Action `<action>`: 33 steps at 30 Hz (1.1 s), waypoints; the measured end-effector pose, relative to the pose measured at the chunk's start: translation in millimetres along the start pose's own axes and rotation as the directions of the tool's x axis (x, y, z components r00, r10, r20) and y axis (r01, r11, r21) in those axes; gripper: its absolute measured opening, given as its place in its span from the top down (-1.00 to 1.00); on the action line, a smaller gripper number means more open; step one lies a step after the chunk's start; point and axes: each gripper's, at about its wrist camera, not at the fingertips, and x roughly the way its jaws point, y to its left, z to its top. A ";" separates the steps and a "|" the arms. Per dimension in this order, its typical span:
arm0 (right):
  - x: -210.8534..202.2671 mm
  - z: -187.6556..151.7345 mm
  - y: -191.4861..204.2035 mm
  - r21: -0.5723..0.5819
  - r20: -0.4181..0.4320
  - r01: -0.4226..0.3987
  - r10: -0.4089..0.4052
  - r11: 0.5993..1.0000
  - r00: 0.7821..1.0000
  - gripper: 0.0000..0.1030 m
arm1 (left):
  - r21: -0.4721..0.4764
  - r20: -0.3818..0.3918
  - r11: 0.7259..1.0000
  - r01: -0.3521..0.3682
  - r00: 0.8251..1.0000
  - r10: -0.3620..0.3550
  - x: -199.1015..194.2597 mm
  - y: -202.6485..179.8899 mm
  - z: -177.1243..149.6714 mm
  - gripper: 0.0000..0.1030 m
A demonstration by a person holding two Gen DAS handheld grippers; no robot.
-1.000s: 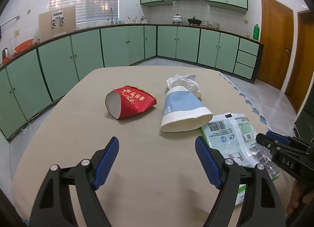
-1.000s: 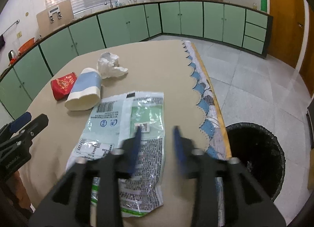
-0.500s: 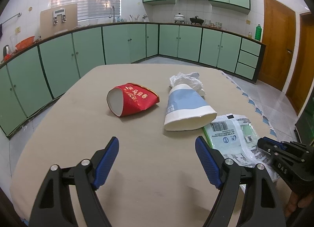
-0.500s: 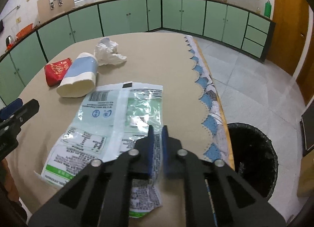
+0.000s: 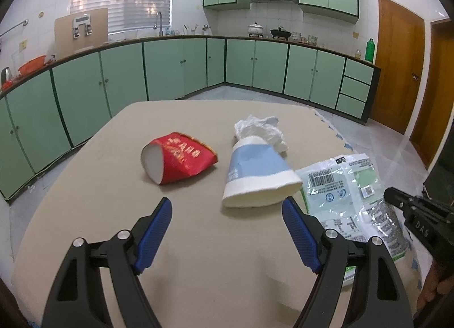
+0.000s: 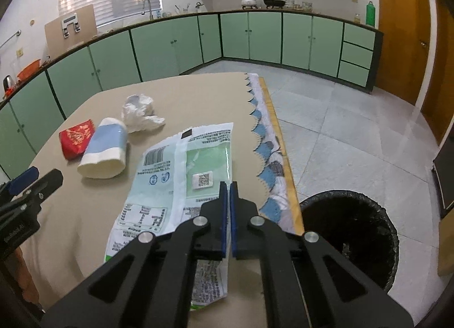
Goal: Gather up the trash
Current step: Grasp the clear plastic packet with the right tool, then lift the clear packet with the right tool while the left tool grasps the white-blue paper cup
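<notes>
right hand-held gripper [image 6: 227, 186]: clamped on edge of flat green-white plastic wrapper [image 6: 181, 169] on beige surface [image 6: 198, 95], likely bound for black-lined bin [image 6: 349, 225] | left hand-held gripper [image 5: 227, 231]: wide, empty, waiting

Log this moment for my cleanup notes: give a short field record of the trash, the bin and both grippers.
table items: red cup, blue-white cup, crumpled tissue, plastic wrapper
cups: both lying on their sides
bin: black-lined bin, on floor beside table
right gripper: shut on the plastic wrapper's edge
left gripper: open, empty, over bare tabletop
</notes>
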 end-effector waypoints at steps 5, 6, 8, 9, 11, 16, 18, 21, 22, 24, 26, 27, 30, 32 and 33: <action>8.7 6.5 -3.2 -0.009 0.003 0.017 -0.017 1.000 1.000 0.98 | 0.006 0.009 0.999 0.034 0.999 -0.034 10.2 -13.5 15.4 -0.53; 9.8 6.9 -3.3 -0.007 0.003 0.016 -0.016 1.000 1.000 0.98 | 0.013 0.010 0.999 0.034 0.999 -0.034 14.3 -17.5 19.3 -0.53; 14.0 9.7 -5.9 0.000 0.002 0.011 -0.011 1.000 1.000 0.98 | 0.021 0.009 0.999 0.031 0.999 -0.031 23.5 -23.6 25.9 -0.53; 16.2 10.7 -6.8 0.002 0.001 0.008 -0.008 1.000 1.000 0.98 | 0.021 0.008 0.999 0.028 1.000 -0.028 27.6 -24.8 28.5 -0.53; 21.6 12.2 -8.6 0.002 -0.005 0.002 -0.002 1.000 1.000 0.98 | 0.014 -0.008 1.000 0.017 1.000 -0.017 39.1 -26.7 33.8 -0.53; 33.4 15.9 -12.5 0.013 -0.029 -0.020 0.020 1.000 0.999 0.98 | -0.006 -0.059 1.000 0.010 0.998 -0.010 62.8 -24.1 36.7 -0.53; 36.6 18.4 -12.5 0.016 -0.038 -0.030 0.030 0.999 0.999 0.98 | -0.005 -0.083 1.000 0.010 0.996 -0.011 70.3 -24.2 33.7 -0.53; 40.4 22.1 -11.1 0.009 -0.048 -0.040 0.041 0.999 0.998 0.98 | -0.019 -0.111 1.000 0.020 0.994 -0.022 75.4 -21.9 30.1 -0.52; 41.3 23.3 -10.3 0.006 -0.051 -0.042 0.042 0.999 0.998 0.98 | -0.027 -0.119 0.999 0.024 0.993 -0.027 77.1 -20.7 30.0 -0.53; 41.5 26.6 -8.4 -0.002 -0.050 -0.048 0.047 0.999 0.998 0.98 | -0.045 -0.138 0.998 0.036 0.990 -0.042 80.4 -17.2 28.9 -0.53; 40.9 28.2 -7.0 -0.010 -0.045 -0.051 0.051 0.999 0.998 0.98 | -0.056 -0.153 0.997 0.044 0.987 -0.052 83.9 -15.8 27.3 -0.54; 41.1 28.3 -6.1 -0.014 -0.045 -0.051 0.051 0.999 0.998 0.98 | -0.058 -0.164 0.997 0.052 0.985 -0.061 86.1 -15.7 26.7 -0.54; 41.2 27.8 -4.0 -0.022 -0.042 -0.045 0.044 0.999 0.998 0.98 | -0.051 -0.175 0.996 0.071 0.981 -0.079 88.6 -18.3 26.2 -0.53; 40.5 27.3 -3.9 -0.020 -0.041 -0.047 0.046 0.999 0.998 0.98 | -0.044 -0.170 0.996 0.080 0.982 -0.087 86.9 -20.7 26.2 -0.42; 40.4 26.7 -3.7 -0.019 -0.041 -0.048 0.047 0.999 0.998 0.98 | -0.046 -0.171 0.994 0.095 0.980 -0.102 87.1 -20.9 26.3 -0.19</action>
